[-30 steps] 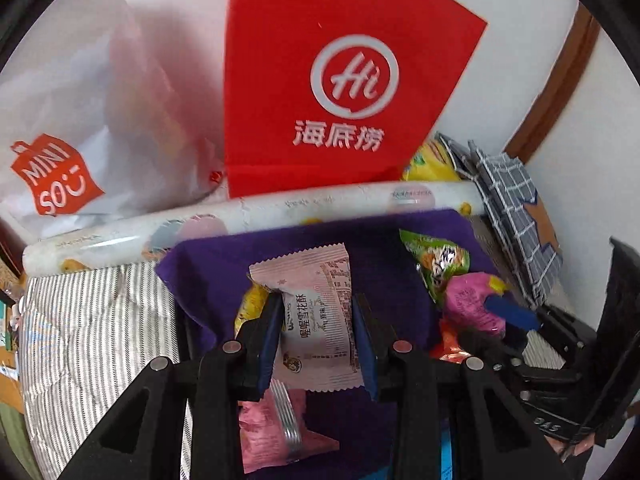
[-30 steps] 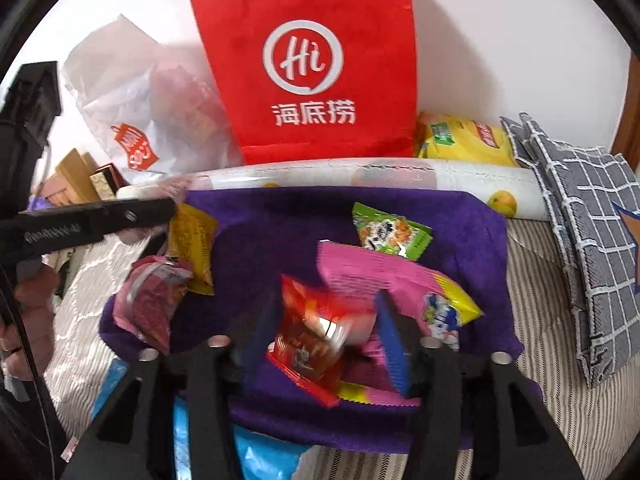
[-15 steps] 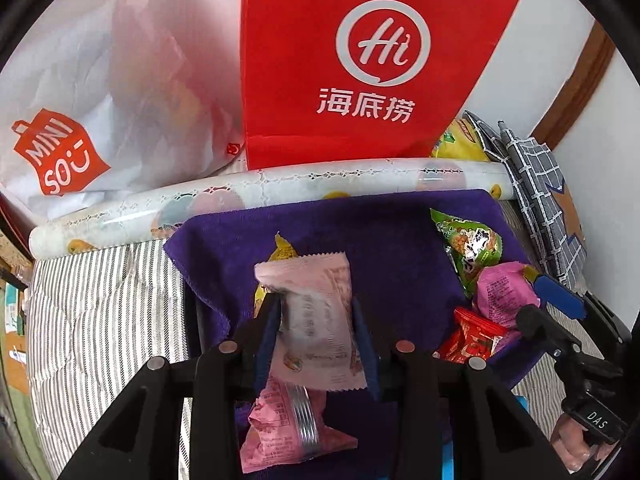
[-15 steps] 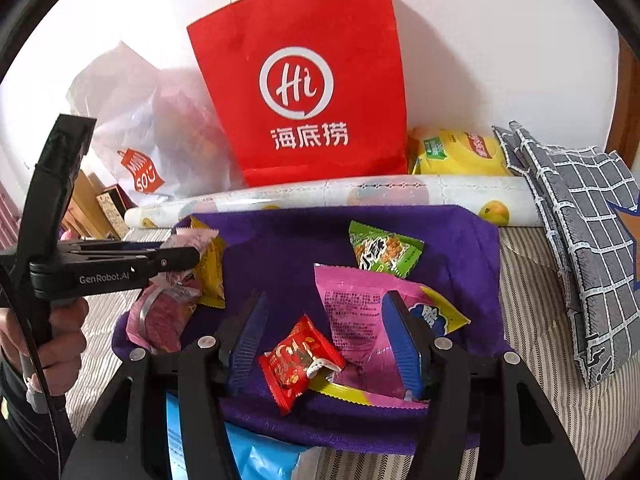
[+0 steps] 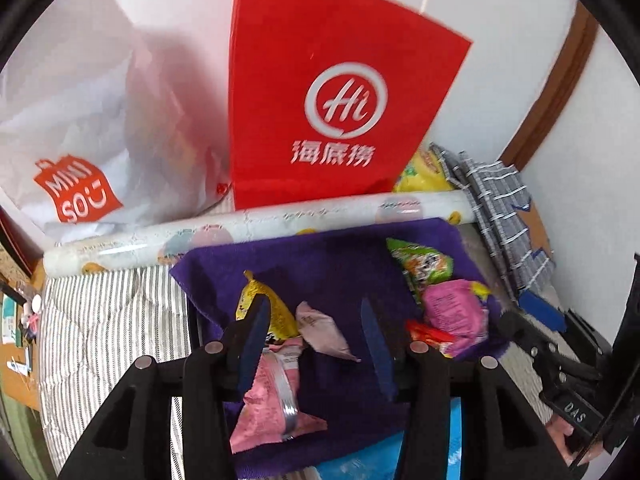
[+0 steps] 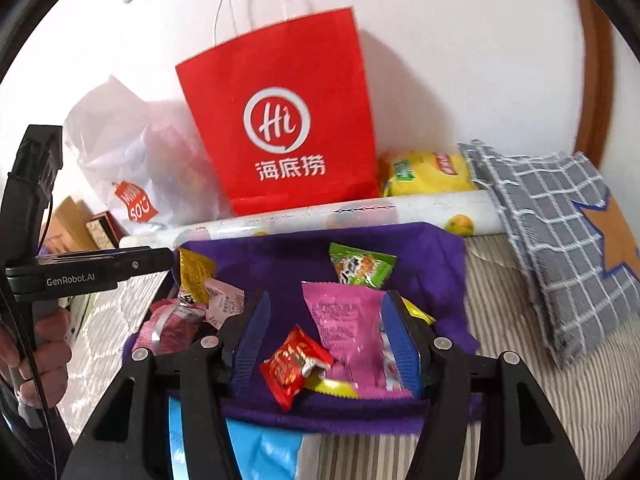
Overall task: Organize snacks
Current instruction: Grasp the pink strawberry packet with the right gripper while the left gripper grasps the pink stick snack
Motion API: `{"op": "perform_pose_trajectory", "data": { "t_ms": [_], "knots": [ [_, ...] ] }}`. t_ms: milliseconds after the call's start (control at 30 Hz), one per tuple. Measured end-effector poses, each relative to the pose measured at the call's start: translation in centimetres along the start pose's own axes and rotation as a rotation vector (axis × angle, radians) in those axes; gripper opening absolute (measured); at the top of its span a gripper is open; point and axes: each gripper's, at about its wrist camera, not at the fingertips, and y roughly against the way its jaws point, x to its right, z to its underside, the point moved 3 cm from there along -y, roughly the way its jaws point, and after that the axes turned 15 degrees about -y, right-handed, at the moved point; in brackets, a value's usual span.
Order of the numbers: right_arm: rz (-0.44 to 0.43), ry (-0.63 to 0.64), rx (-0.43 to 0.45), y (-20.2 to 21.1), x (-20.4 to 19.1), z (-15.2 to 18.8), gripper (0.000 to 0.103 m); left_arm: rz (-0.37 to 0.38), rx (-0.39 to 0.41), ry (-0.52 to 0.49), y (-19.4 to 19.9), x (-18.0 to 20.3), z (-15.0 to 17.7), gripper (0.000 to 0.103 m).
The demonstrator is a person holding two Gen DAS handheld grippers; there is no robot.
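a home, most likely a bedroom: the snacks lie on a purple cloth (image 6: 420, 256) spread over a bed with a grey-and-white striped sheet (image 5: 112, 320). at 12 o'clock a red paper shopping bag (image 6: 280, 128) leans on a plain white wall (image 6: 460, 60), with a white plastic store bag (image 5: 92, 128) at 10 o'clock. a grey checked cushion (image 6: 552, 216) sits at 3 o'clock, below brown wooden door trim (image 5: 556, 80). a printed roll (image 5: 248, 228) lies across the bed behind the cloth.
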Motion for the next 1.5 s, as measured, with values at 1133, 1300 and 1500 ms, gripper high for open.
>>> {"op": "perform_pose_trajectory", "data": {
  "t_ms": [1133,1300,1500],
  "knots": [
    [0.001,0.137,-0.290,1.7,-4.8,19.2,0.061,-0.079,0.051,-0.005,12.3,0.3,13.2,0.063],
    [0.008,0.165,-0.254,2.5,-5.1,19.7,0.027,-0.083,0.023,0.012,11.7,0.5,15.4,0.063],
    [-0.052,0.154,-0.203,5.4,-5.3,19.4,0.022,-0.029,0.012,0.041,10.7,1.2,17.8,0.063]
  ]
}}
